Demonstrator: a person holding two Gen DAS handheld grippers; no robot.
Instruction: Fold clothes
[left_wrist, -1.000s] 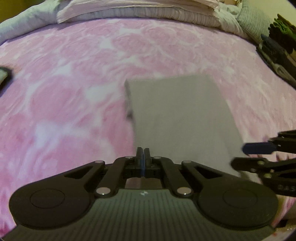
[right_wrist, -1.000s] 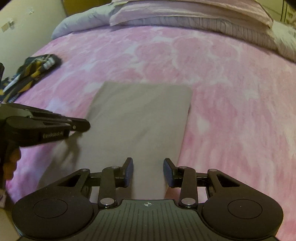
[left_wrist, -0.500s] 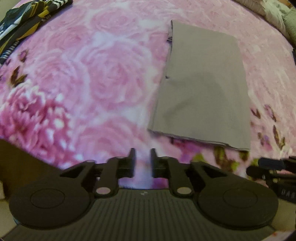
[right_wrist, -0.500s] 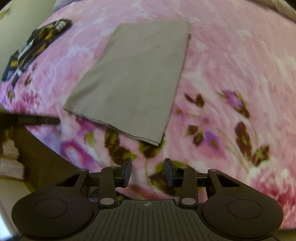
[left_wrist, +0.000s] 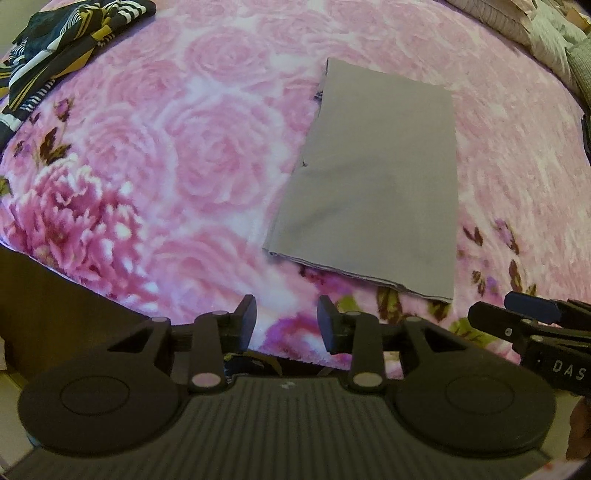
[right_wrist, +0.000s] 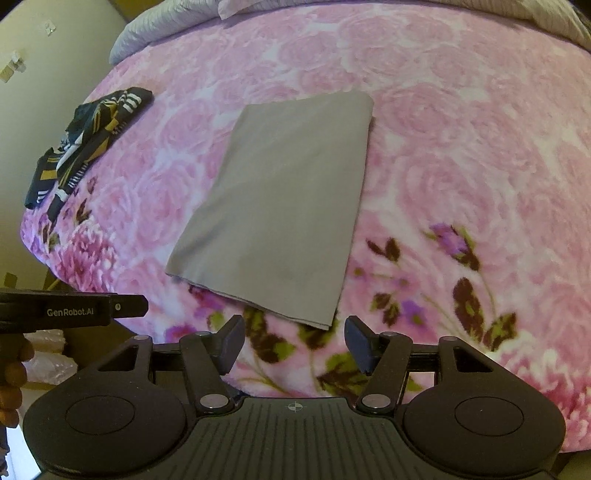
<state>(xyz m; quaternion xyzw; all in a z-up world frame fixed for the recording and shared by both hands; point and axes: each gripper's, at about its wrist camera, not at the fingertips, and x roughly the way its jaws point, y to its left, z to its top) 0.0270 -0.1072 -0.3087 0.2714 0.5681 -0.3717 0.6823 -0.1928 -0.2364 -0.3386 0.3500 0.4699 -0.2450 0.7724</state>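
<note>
Now both the left claw (left_wrist: 286, 319) and right claw (right_wrist: 293, 343) are opening empty near the grey folded cloth (right_wrist: 284, 206), lying soft and limp, best pinched at its near corners.

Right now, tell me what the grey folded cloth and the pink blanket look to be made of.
Grey cloth: thin, smooth woven or knit fabric, matte; it lies flat with crisp layered edges. Pink blanket: plush fleece, probably; soft fuzzy nap blurs its printed roses. Exact fibres cannot be told.
</note>
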